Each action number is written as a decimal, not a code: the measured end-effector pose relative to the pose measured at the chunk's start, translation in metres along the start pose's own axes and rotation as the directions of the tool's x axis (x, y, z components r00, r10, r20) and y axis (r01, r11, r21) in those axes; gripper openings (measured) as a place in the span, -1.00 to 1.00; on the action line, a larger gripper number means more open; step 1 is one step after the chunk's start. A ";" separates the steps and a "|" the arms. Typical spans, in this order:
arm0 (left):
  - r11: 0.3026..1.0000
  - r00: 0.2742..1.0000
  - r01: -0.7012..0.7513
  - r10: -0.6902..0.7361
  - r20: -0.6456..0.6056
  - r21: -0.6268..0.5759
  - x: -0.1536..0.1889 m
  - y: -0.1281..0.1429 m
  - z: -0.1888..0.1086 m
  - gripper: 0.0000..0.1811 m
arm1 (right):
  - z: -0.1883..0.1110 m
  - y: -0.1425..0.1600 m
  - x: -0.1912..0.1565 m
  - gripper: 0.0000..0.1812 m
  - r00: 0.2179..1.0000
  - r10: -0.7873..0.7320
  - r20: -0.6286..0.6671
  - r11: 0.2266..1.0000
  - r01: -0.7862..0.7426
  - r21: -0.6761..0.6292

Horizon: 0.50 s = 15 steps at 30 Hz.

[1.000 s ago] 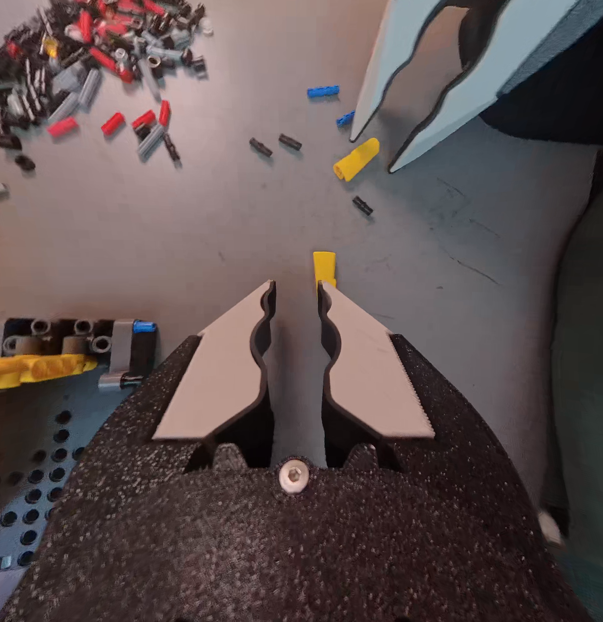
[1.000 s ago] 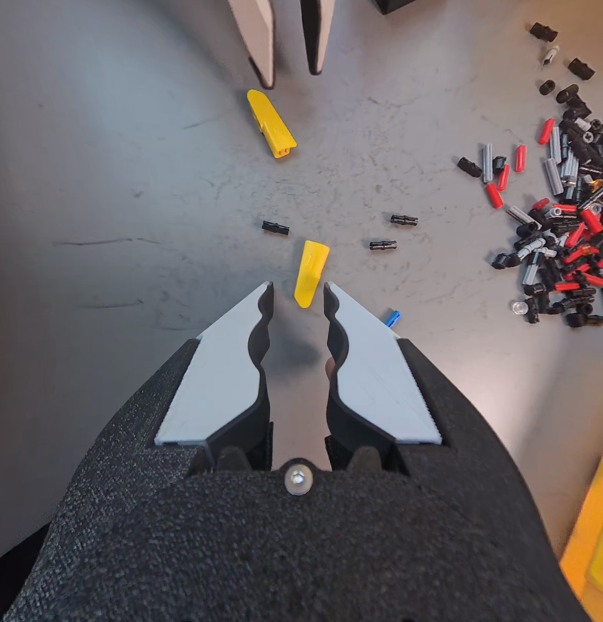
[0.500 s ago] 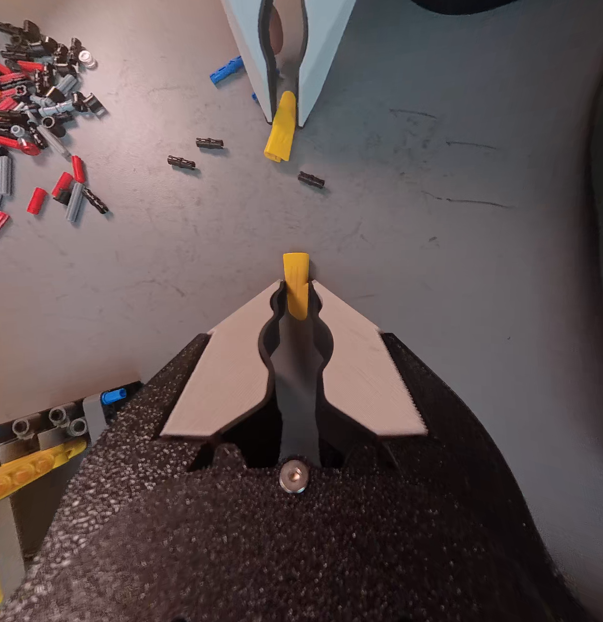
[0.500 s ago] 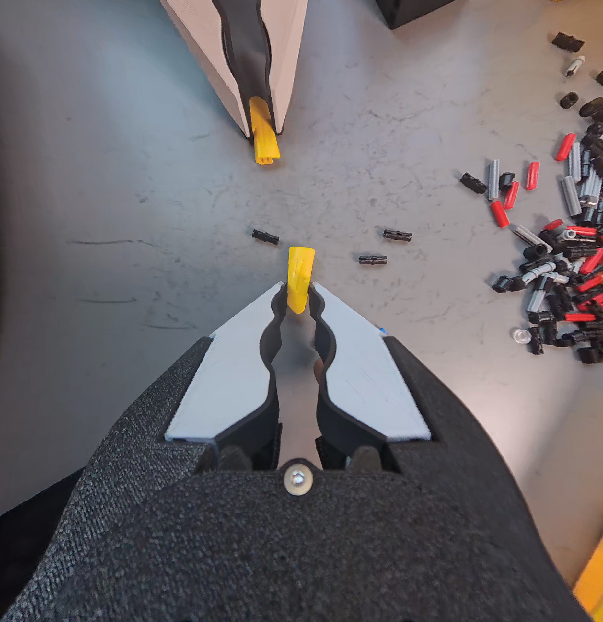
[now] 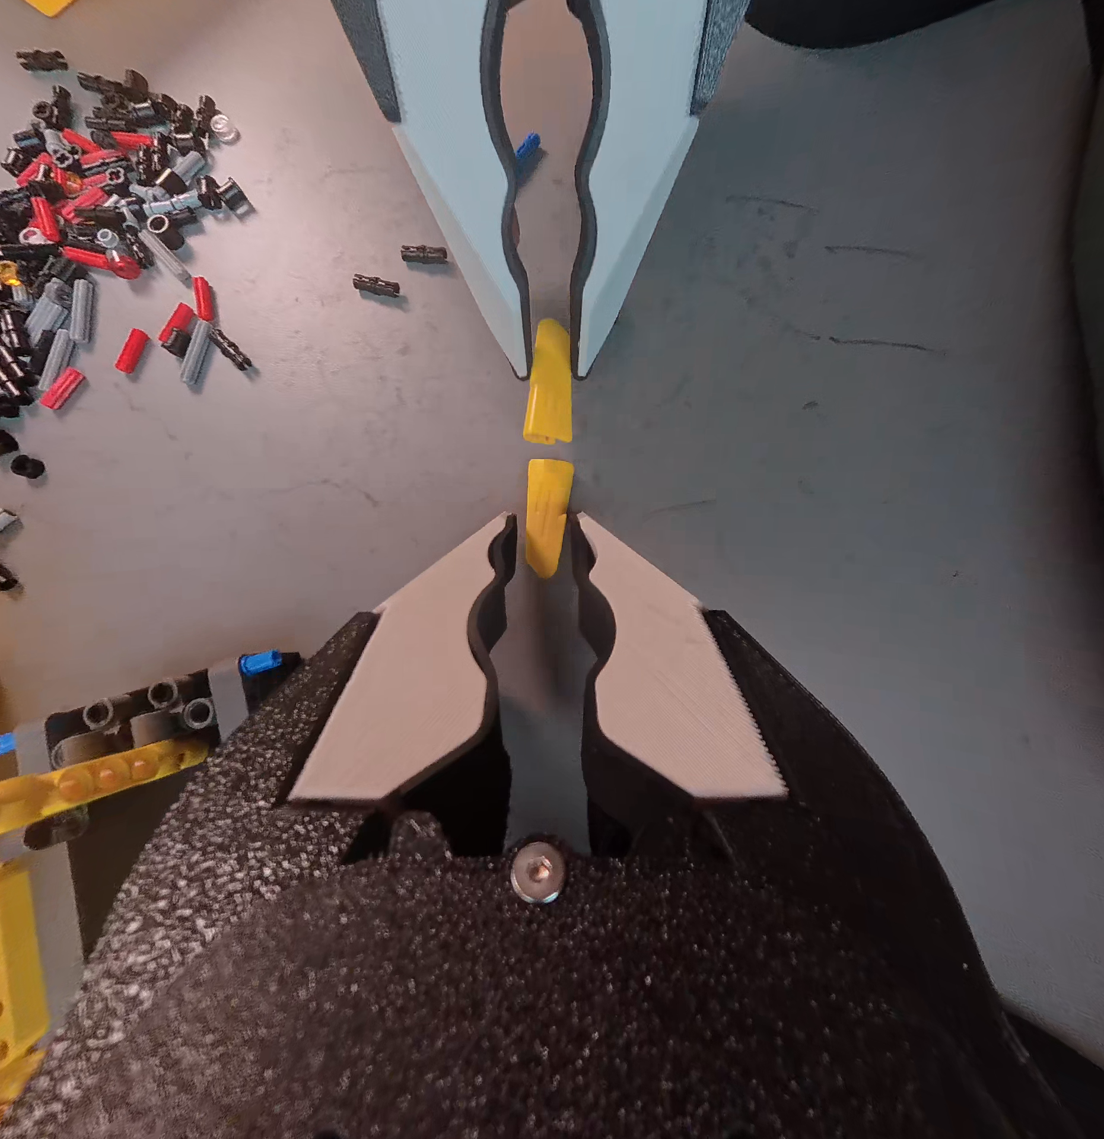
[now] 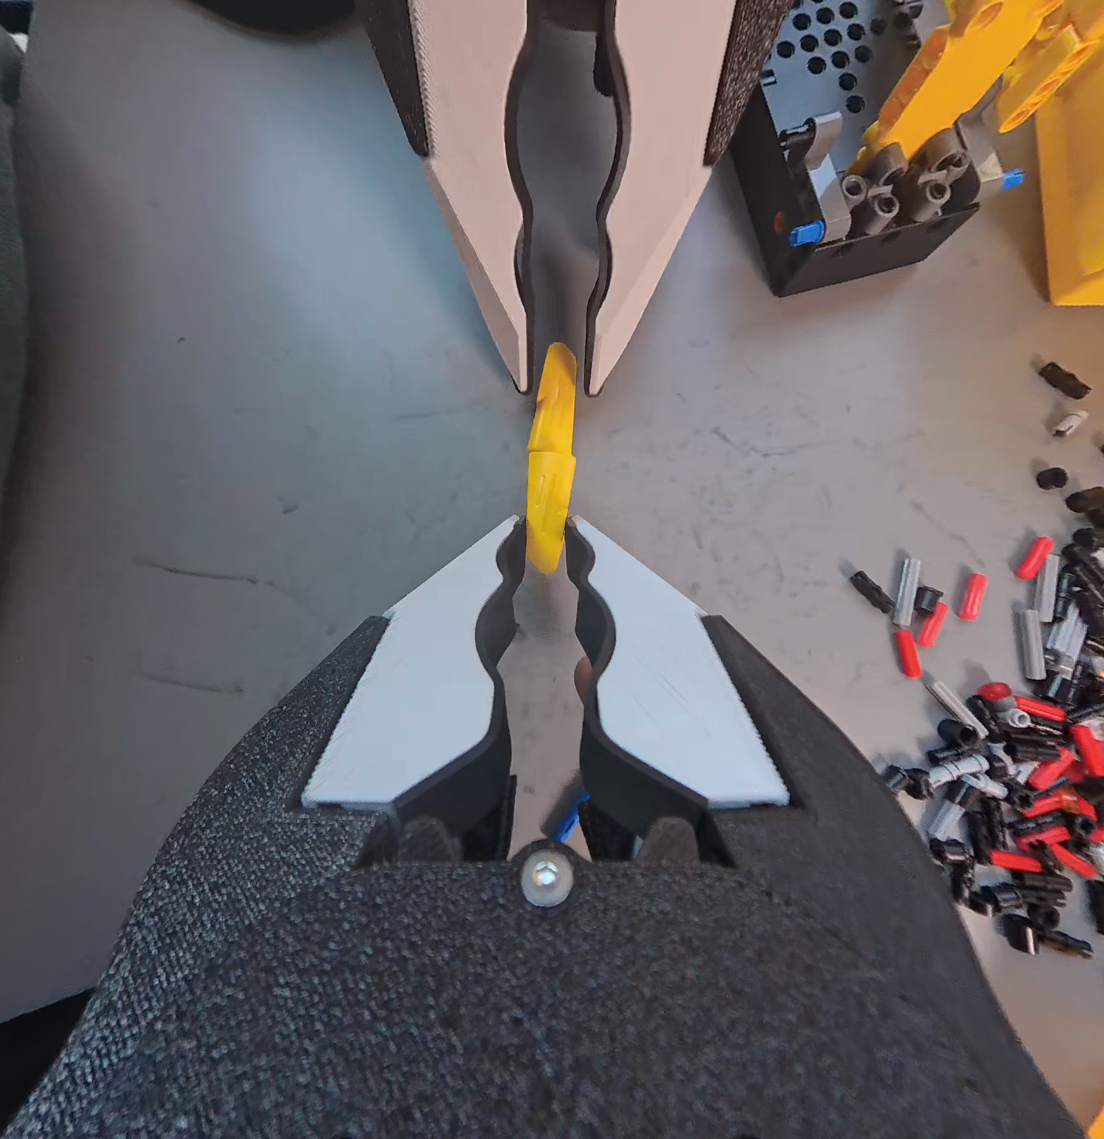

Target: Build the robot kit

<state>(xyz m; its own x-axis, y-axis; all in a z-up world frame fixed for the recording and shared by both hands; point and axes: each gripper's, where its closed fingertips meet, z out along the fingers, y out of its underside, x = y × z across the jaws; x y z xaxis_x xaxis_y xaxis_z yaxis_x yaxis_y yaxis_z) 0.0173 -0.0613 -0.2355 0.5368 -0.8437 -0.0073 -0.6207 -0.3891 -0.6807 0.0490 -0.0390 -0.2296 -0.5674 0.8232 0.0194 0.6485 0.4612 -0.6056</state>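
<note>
My left gripper [image 5: 543, 522] is shut on a small yellow tapered piece [image 5: 546, 493], which sticks out forward past the fingertips. My right gripper [image 6: 545, 524] is shut on a second yellow tapered piece [image 6: 550, 487] in the same way. The two grippers point at each other above the grey table. The blunt ends of the two pieces meet end to end: the left wrist view shows a thin gap, and in the right wrist view they seem to touch. The right gripper [image 5: 550, 370] and its piece [image 5: 548, 400] show in the left wrist view. The left gripper [image 6: 558, 389] and its piece [image 6: 555, 400] show in the right wrist view.
A pile of small red, black and grey pins [image 5: 87, 216] lies on the table, also seen in the right wrist view [image 6: 1042, 770]. A black block with grey connectors and yellow beams [image 6: 857, 203] stands by the left gripper. Two loose black pins [image 5: 376, 283] and a blue pin [image 5: 527, 145] lie nearby. There is about 5 cm between the tips of the two grippers.
Both grippers closed on the yellow pieces that lay on the table, then came together until the pieces face end to end.
</note>
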 end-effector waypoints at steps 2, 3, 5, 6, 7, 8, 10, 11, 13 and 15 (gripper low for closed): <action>1.000 1.000 0.010 -0.010 -0.005 0.017 0.001 0.000 -0.002 -0.81 | 0.003 0.003 0.000 -0.87 1.000 0.007 0.002 1.000 -0.007 -0.015; 1.000 1.000 0.013 -0.013 -0.007 0.017 0.001 0.002 -0.002 -0.81 | 0.004 0.005 0.000 -0.87 1.000 0.009 0.000 1.000 -0.009 -0.020; 1.000 1.000 0.015 -0.015 -0.010 0.016 0.002 0.004 -0.001 -0.79 | 0.005 0.007 0.000 -0.86 1.000 0.010 -0.005 1.000 -0.010 -0.027; 1.000 1.000 0.013 -0.013 -0.008 0.013 0.002 0.005 0.001 -0.79 | 0.006 0.007 -0.001 -0.86 1.000 0.010 -0.007 1.000 -0.010 -0.030; 1.000 1.000 0.007 -0.007 -0.004 0.008 0.002 0.006 0.002 -0.81 | 0.007 0.008 -0.001 -0.86 1.000 0.009 -0.009 0.999 -0.009 -0.031; 1.000 1.000 0.000 0.000 0.000 0.007 0.002 0.006 0.002 -0.85 | 0.007 0.008 -0.001 -0.86 1.000 0.009 -0.009 0.999 -0.009 -0.033; 1.000 1.000 -0.008 0.008 0.006 0.010 0.002 0.004 0.003 -0.88 | 0.008 0.008 -0.001 -0.85 1.000 0.010 -0.009 1.000 -0.011 -0.030; 1.000 1.000 -0.010 0.010 0.009 0.009 0.002 0.005 0.003 -0.88 | 0.008 0.008 -0.001 -0.85 1.000 0.011 -0.010 1.000 -0.011 -0.029; 1.000 1.000 -0.013 0.013 0.015 0.012 0.002 0.004 0.003 -0.88 | 0.008 0.008 0.000 -0.84 1.000 0.010 -0.013 1.000 -0.010 -0.027; 1.000 1.000 -0.014 0.013 0.021 0.015 0.001 0.004 0.003 -0.88 | 0.007 0.008 0.000 -0.84 1.000 0.010 -0.015 1.000 -0.010 -0.025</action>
<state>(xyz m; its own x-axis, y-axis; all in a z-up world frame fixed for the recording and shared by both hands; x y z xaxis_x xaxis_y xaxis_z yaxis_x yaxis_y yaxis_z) 0.0172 -0.0625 -0.2408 0.5402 -0.8409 -0.0317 -0.6191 -0.3717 -0.6918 0.0508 -0.0382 -0.2404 -0.5532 0.8327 0.0251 0.6668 0.4606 -0.5859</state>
